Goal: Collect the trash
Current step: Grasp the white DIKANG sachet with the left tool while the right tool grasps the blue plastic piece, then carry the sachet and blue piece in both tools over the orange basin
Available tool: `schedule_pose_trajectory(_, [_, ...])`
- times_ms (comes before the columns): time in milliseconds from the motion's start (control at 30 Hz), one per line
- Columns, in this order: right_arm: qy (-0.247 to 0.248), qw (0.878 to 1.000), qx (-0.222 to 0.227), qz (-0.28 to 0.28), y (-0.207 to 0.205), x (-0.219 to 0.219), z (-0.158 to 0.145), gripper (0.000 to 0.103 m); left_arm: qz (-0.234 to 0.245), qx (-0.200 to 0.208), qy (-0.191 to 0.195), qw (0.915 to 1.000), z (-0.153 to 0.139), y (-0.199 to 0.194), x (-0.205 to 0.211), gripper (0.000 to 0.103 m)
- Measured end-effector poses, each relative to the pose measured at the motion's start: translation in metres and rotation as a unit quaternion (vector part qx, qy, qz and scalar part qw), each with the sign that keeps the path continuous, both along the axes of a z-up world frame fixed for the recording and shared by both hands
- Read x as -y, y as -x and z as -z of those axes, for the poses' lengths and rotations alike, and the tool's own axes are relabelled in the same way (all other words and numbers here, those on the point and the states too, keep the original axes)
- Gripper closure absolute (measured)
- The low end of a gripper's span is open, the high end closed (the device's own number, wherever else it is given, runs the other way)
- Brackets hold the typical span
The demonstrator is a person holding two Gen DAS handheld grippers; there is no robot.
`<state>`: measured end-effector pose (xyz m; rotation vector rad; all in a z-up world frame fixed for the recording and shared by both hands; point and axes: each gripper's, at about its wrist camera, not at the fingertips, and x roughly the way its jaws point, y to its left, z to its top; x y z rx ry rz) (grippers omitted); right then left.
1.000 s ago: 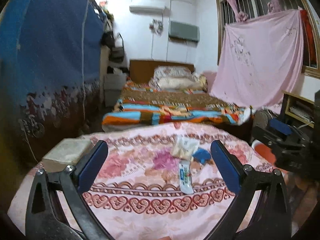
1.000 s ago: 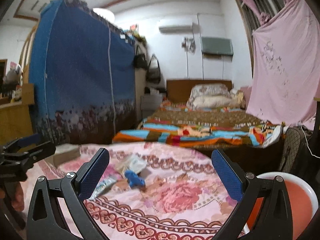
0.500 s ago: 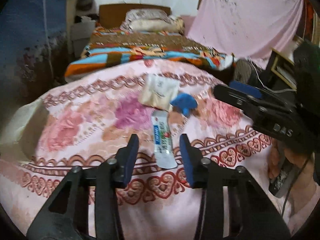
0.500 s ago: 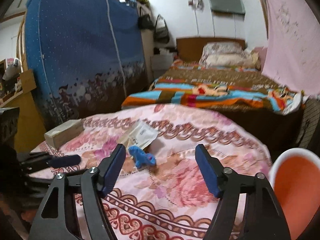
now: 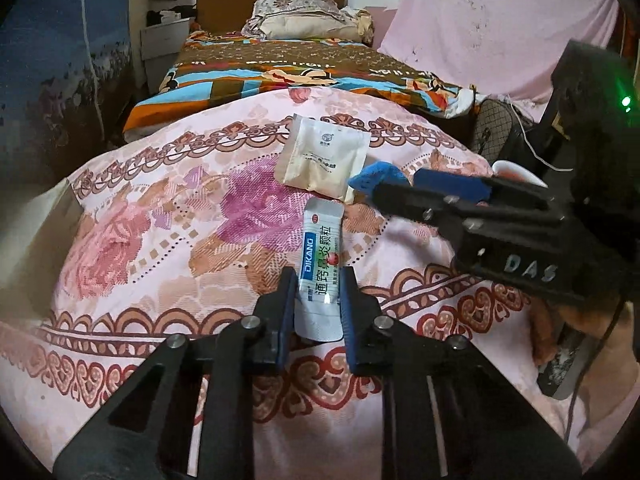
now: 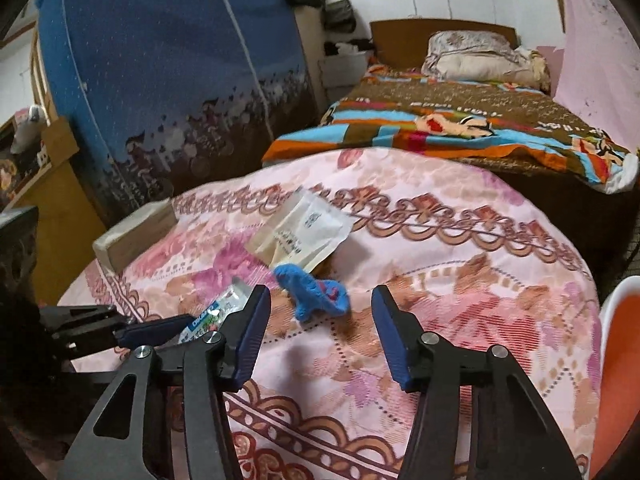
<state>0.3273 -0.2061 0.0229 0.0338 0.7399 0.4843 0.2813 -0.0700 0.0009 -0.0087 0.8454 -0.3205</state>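
trash here counts three pieces, all lying on the pink flowered cloth (image 5: 132,240) that covers the table: one cream square pouch (image 5: 324,160), one white sachet with blue print (image 5: 322,268) and one small blue scrap (image 6: 316,292). going by size, the cloth comes first, spread right over the table edges, with one tan box (image 6: 132,236) at its far left edge. the pouch lies near the middle of the cloth, toward the far edge. the sachet lies nearer the front edge, its far end just short of the pouch's near corner. the blue scrap sits just beside the pouch, touching or almost touching its near edge.

the left gripper (image 5: 318,300) has just been closing, and its two blue pads now pinch the near half of the sachet between them, the packet still flat on the cloth. the right gripper (image 6: 320,332) has also been closing; its jaws stand partly spread with the blue scrap just ahead of the gap, neither pad touching it. one white-rimmed orange container (image 6: 616,360) shows past the cloth's right edge.
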Motion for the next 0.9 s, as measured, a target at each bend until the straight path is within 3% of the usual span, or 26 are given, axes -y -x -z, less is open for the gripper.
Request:
schedule_pose_trajectory(100, [0.01,1.0,-0.009,-0.004,-0.002,-0.004,0.004,0.056,-0.002,0.002,0.003,1.0,0.001,0.0,-0.001,0.097])
schedule_pose_trajectory(200, [0.01,1.0,-0.017,-0.004,-0.004,-0.003,0.006,0.075,-0.002,0.004,0.001,1.0,0.0,-0.001,0.0,0.097])
schedule_pose_trajectory(433, [0.018,1.0,-0.005,-0.012,0.0,-0.01,0.005,0.077,-0.008,0.009,0.024,0.9996,-0.002,0.001,-0.009,0.097])
schedule_pose_trajectory(633, [-0.005,1.0,0.016,-0.003,0.005,-0.001,-0.002,0.077,-0.024,0.018,0.05,0.9983,-0.006,0.004,-0.021,0.098])
schedule_pose_trajectory(900, [-0.019,0.994,0.109,0.005,0.034,0.005,-0.024,0.077,-0.026,0.101,0.045,0.9935,-0.027,0.027,-0.019,0.097])
